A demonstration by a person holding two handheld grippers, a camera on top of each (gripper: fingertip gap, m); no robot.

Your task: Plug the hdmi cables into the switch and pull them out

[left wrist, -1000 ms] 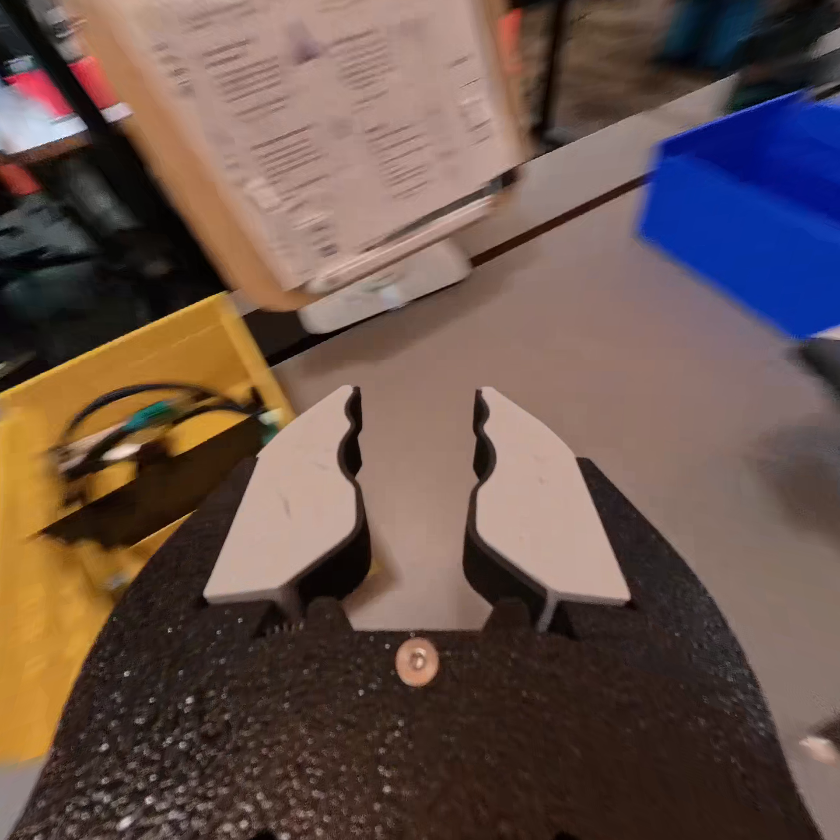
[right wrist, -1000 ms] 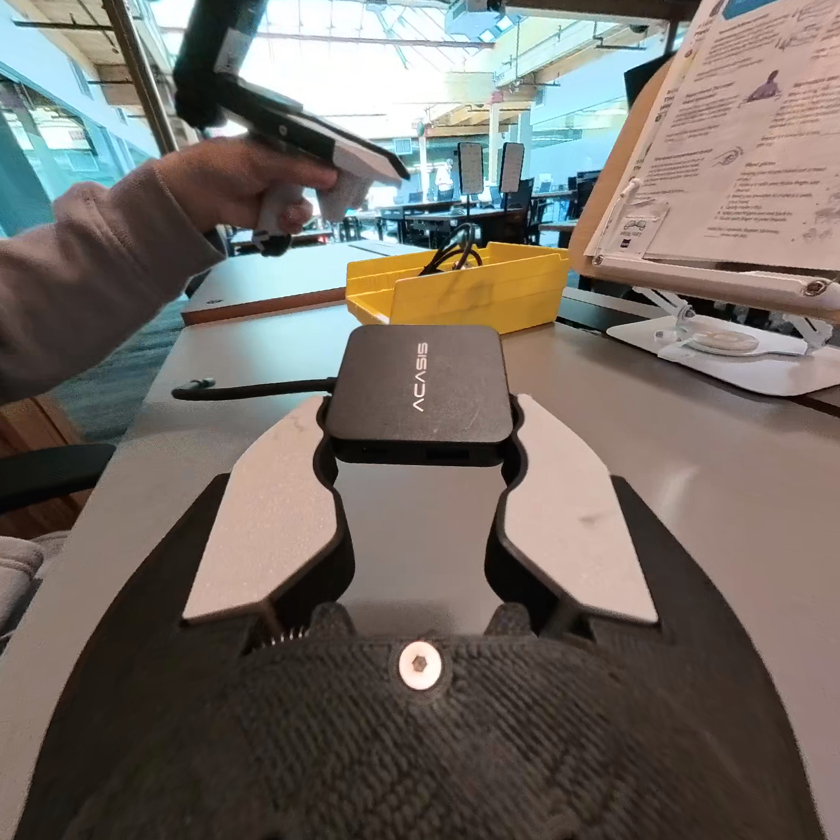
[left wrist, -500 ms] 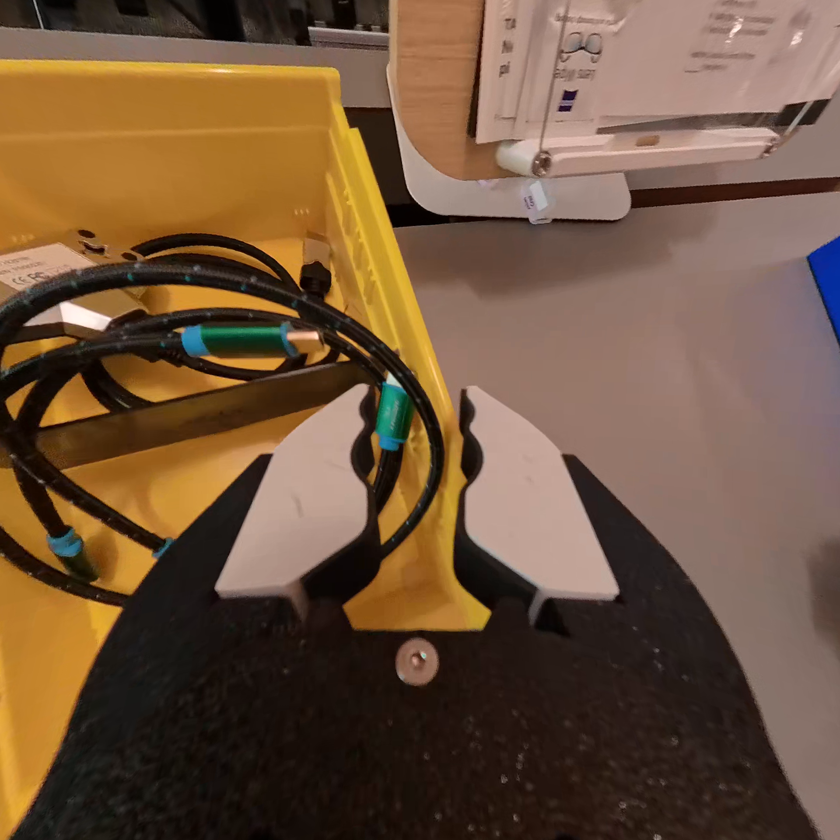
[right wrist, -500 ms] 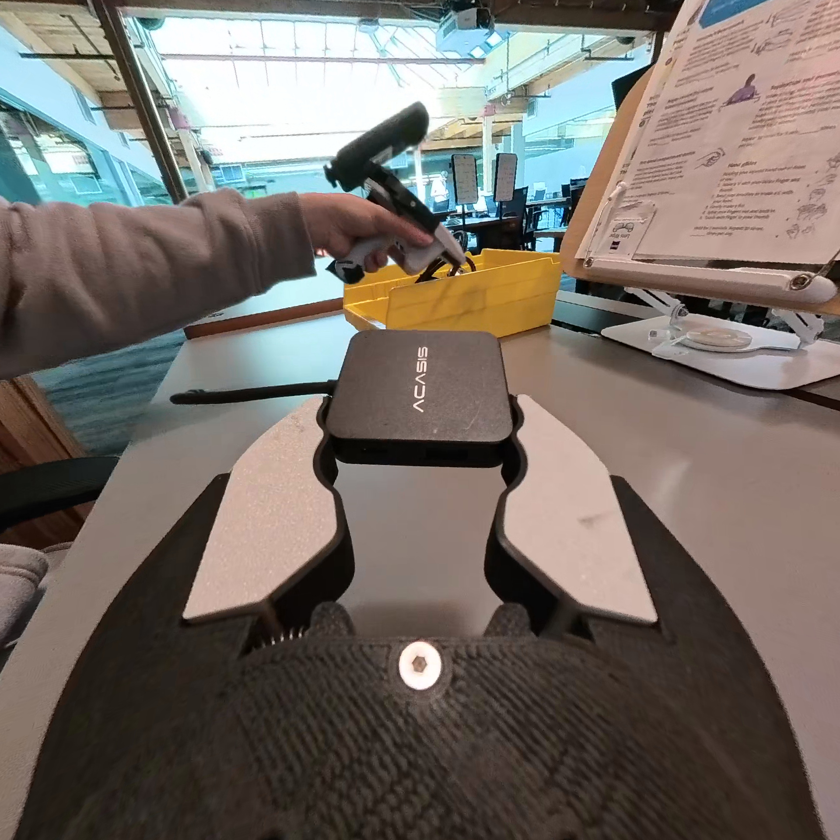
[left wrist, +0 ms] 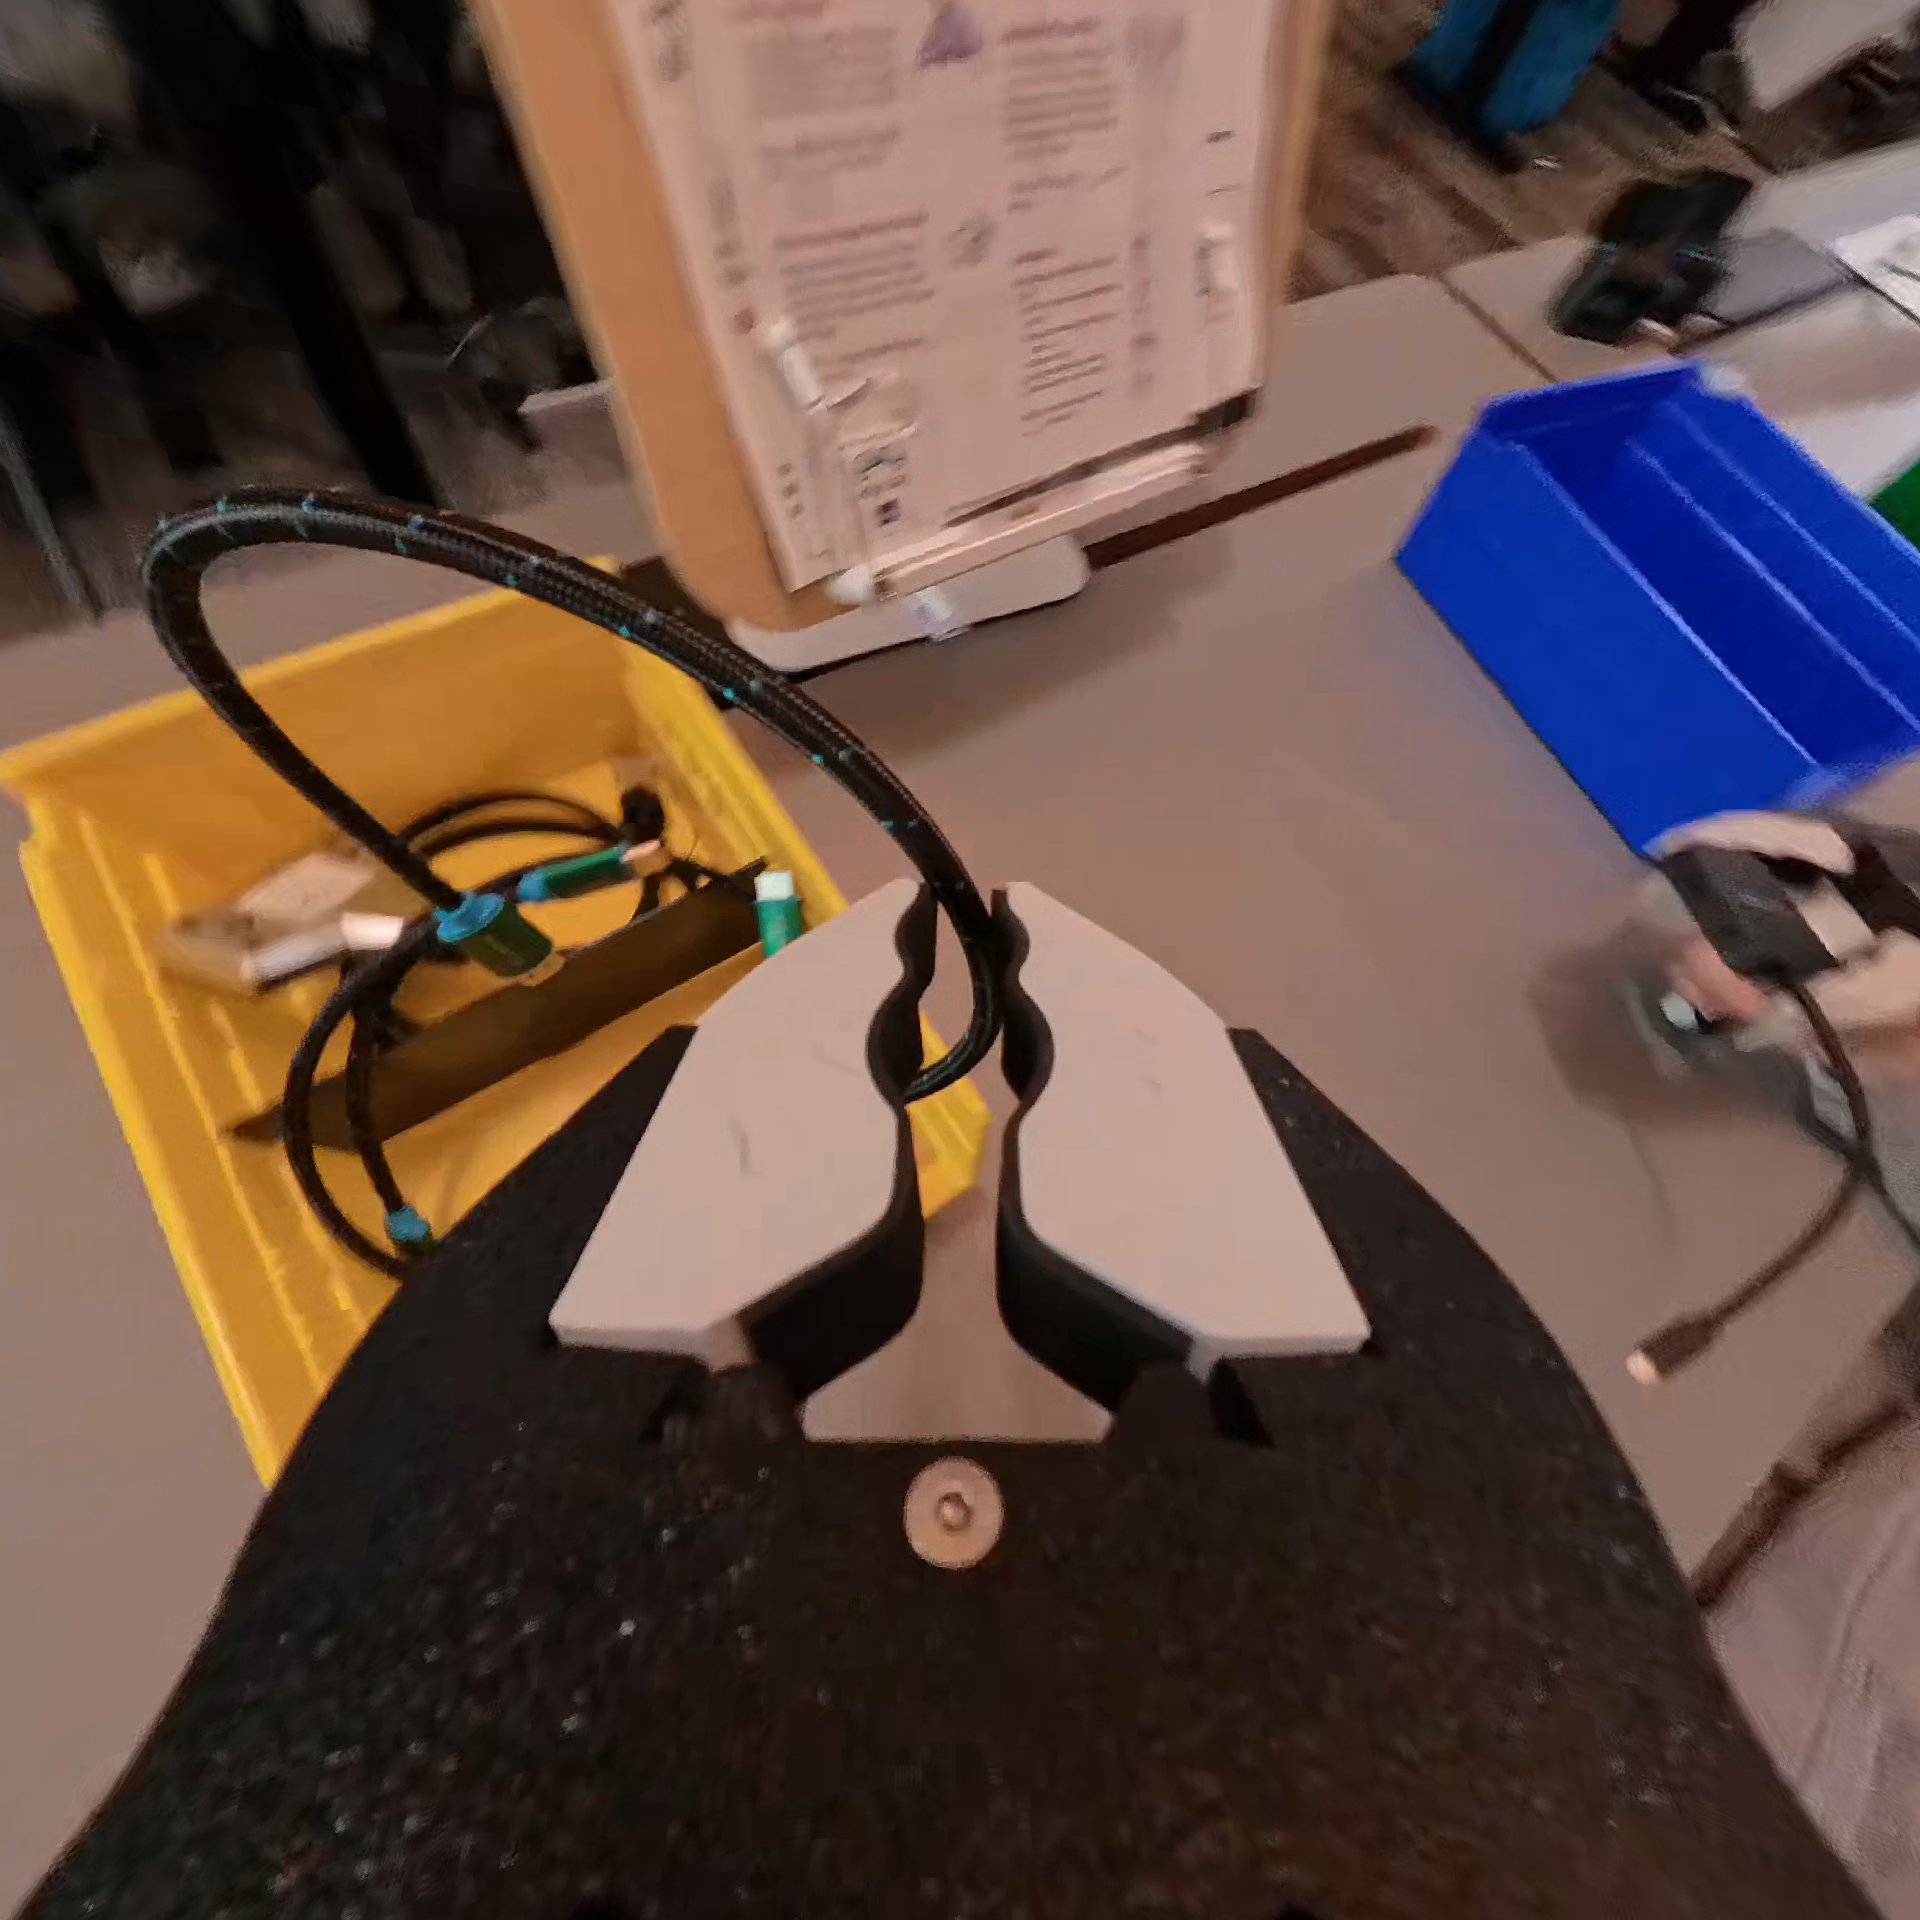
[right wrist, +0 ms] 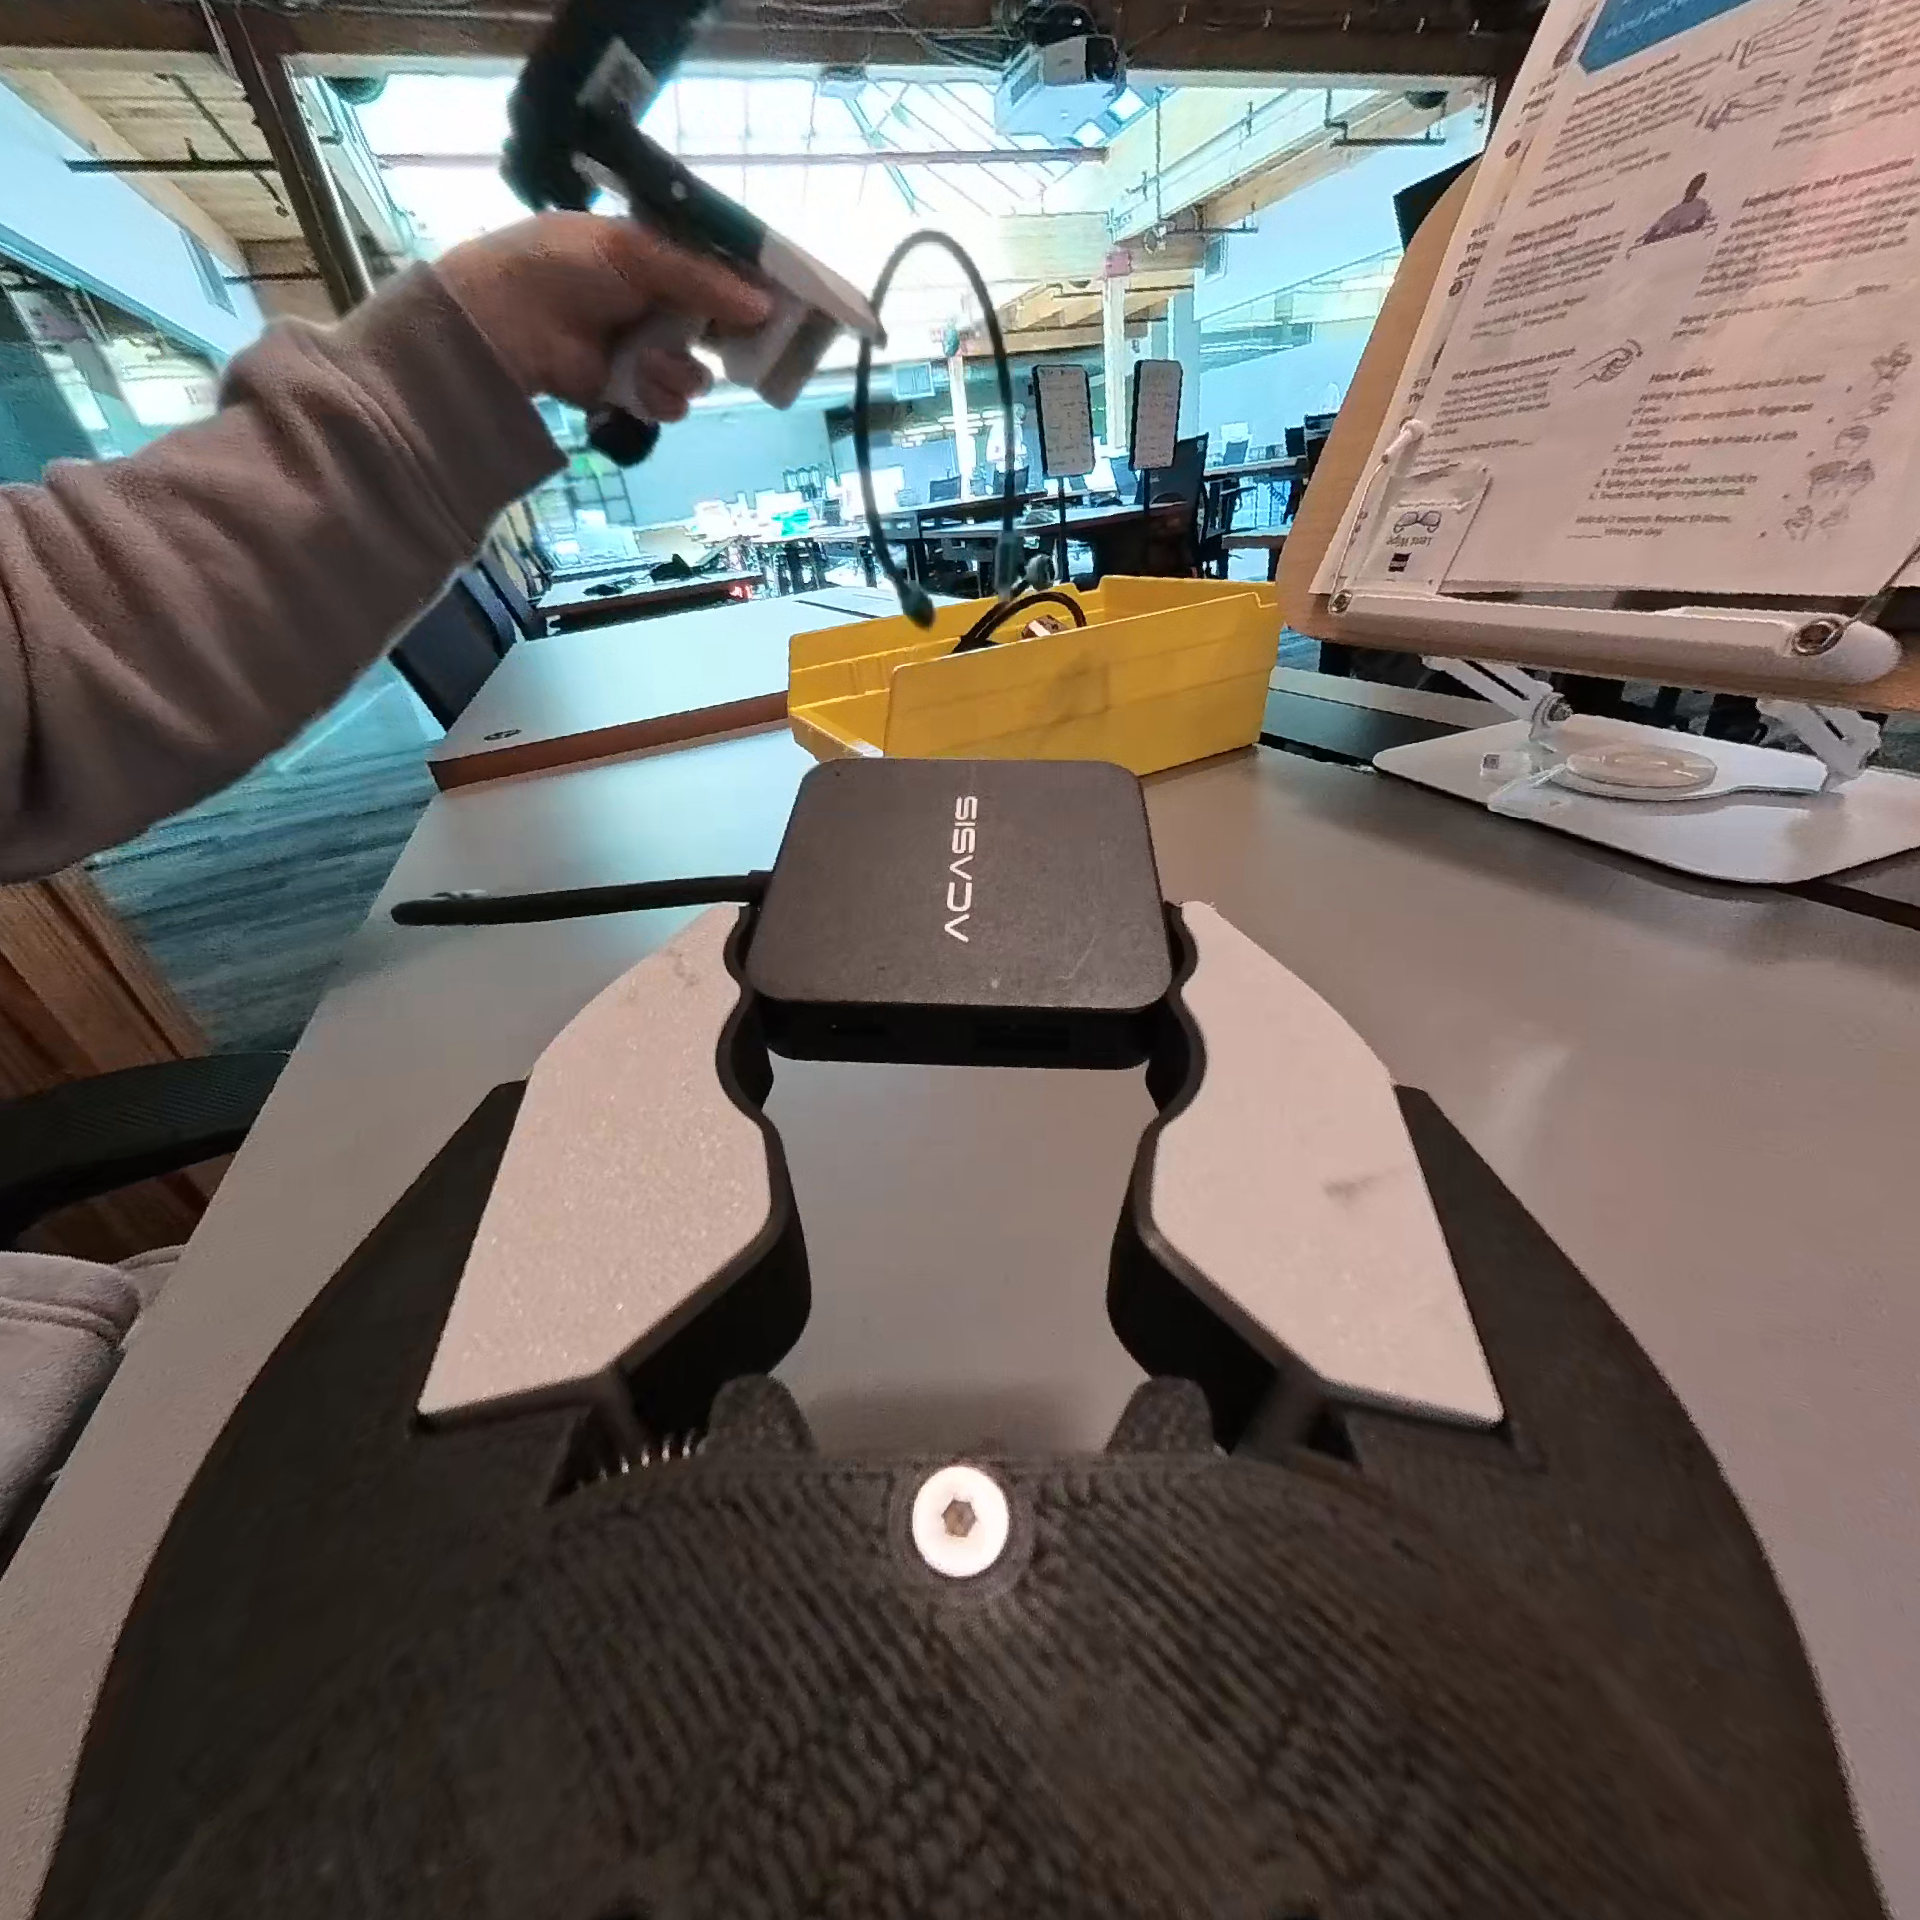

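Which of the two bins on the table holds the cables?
The yellow bin holds the cables; the blue bin shows none inside.

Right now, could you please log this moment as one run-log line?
left tool: shut on braided cable | right tool: shut on switch | unplugged

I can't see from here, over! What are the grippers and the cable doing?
Left gripper shut on cable, lifted above yellow bin. Right gripper shut on switch on table. Ports unplugged, nothing blocking them.
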